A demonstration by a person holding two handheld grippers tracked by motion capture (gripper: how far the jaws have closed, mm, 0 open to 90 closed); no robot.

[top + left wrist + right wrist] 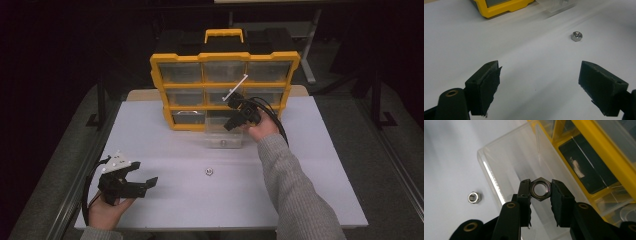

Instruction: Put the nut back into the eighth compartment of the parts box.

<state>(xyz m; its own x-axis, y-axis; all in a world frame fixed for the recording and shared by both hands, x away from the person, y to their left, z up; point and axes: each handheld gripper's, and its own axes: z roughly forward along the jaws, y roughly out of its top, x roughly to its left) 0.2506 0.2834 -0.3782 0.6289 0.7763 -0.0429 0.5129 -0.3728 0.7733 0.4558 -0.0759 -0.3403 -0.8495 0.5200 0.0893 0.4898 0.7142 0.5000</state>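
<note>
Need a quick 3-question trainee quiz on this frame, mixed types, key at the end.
1. True or false: the right gripper is shut on a steel hex nut.
2. The left gripper is: A) open above the white table, B) shut on a nut, C) inside the drawer.
3. Fill in: the held nut hangs over the clear plastic ____ pulled from the yellow organiser.

Key: 1 true; 2 A; 3 drawer. A second loose hex nut lies on the table.

The right gripper (540, 188) pinches a metal nut (540, 189) between its jaws above a clear plastic drawer (506, 162). A second nut (474, 197) lies on the white table (451, 165), beside the yellow cabinet (599, 147).
</note>
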